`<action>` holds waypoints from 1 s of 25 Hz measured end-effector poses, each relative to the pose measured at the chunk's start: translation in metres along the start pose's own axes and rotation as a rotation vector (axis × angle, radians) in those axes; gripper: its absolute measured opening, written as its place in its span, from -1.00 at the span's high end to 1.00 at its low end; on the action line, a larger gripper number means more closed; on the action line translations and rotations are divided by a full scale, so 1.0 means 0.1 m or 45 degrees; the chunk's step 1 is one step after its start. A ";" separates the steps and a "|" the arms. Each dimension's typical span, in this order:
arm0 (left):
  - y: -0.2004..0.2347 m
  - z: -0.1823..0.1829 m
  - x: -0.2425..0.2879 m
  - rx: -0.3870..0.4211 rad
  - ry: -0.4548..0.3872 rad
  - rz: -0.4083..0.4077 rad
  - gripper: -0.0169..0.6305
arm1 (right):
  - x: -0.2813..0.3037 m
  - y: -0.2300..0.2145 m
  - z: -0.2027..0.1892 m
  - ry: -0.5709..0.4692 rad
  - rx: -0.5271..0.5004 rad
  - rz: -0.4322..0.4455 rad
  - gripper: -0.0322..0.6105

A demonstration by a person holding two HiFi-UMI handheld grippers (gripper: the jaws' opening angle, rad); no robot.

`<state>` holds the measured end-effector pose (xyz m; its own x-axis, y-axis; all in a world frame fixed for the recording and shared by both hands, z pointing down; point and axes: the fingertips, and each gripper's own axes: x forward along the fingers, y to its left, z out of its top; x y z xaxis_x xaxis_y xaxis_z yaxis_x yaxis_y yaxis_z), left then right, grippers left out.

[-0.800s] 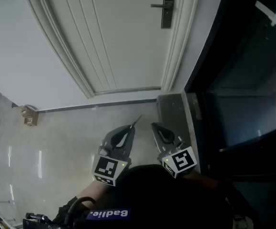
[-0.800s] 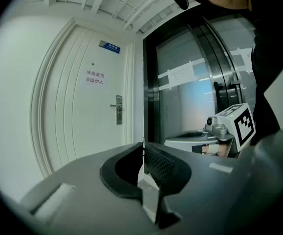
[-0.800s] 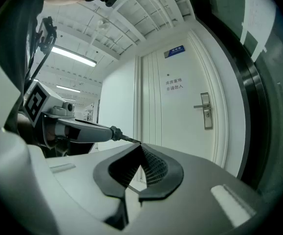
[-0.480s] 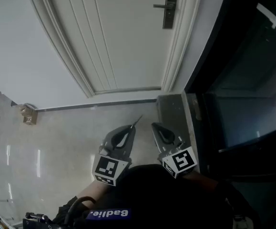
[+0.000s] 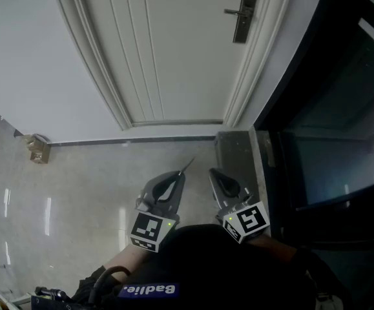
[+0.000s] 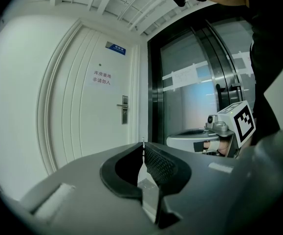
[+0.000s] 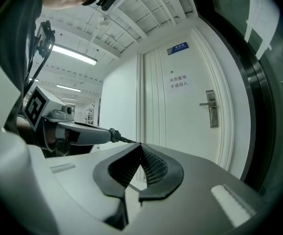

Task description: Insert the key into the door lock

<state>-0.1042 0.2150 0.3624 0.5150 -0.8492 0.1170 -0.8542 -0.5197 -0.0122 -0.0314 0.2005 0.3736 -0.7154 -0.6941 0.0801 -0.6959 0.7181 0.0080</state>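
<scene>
One door, one lock. The left claw is pinched on the one key, and the right claw is closed up, empty.

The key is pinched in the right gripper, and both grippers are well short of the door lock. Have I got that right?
Not quite. The key is pinched in the left gripper, not the right gripper; the right gripper view shows it poking from the left gripper's tip. Both grippers are well short of the door lock.
</scene>
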 end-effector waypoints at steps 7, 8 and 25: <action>0.47 -0.01 -0.16 0.004 0.000 -0.038 0.85 | 0.38 0.25 0.06 0.029 -0.012 -0.043 0.89; 0.52 -0.02 -0.18 0.002 -0.002 -0.047 0.85 | 0.42 0.28 0.06 0.032 -0.013 -0.053 0.89; 0.93 -0.19 -0.07 -0.025 -0.014 -0.171 0.85 | 0.73 0.29 -0.14 0.100 -0.005 -0.205 0.89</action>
<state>-0.1886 0.1739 0.3795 0.6254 -0.7732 0.1051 -0.7788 -0.6268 0.0227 -0.1026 0.1713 0.3934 -0.5877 -0.7941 0.1550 -0.8005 0.5985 0.0308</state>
